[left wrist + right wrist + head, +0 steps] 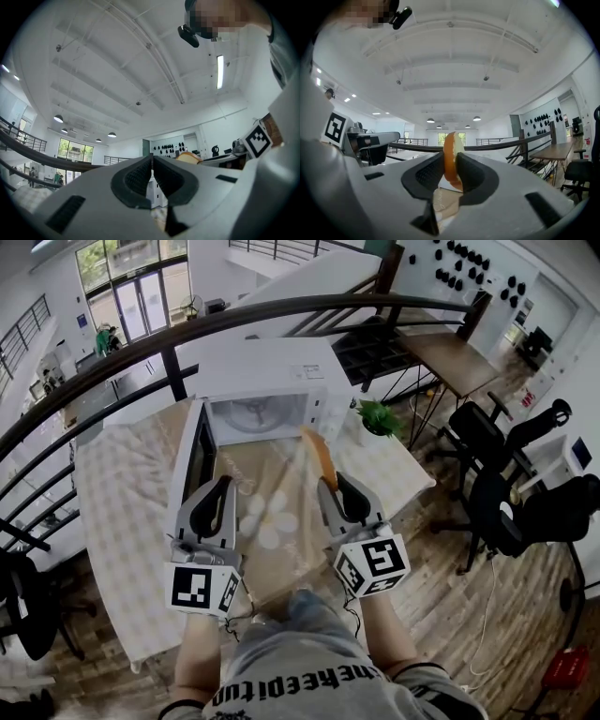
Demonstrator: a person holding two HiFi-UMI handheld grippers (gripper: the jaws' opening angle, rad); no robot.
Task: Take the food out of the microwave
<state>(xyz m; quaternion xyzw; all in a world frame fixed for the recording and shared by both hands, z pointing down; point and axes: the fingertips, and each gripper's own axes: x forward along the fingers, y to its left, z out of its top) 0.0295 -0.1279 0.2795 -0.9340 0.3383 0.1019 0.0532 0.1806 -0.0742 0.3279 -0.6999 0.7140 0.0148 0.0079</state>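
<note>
A white microwave (272,367) stands at the far side of the table. Its door (192,460) is swung wide to the left, and the cavity (258,415) shows only its glass turntable. My right gripper (328,486) is shut on the food (321,457), a flat orange-crusted slice held on edge in front of the microwave's opening. In the right gripper view the food (451,157) stands upright between the pads (469,176) of the right gripper (450,174). My left gripper (223,486) hovers near the door, shut and holding nothing. Seen from the left gripper view, the left gripper (152,176) has its pads meeting.
The table is covered by a pale checked cloth (122,512). A small potted plant (378,416) sits right of the microwave. A dark railing (169,352) runs behind the table. Black office chairs (487,442) stand on the wooden floor to the right.
</note>
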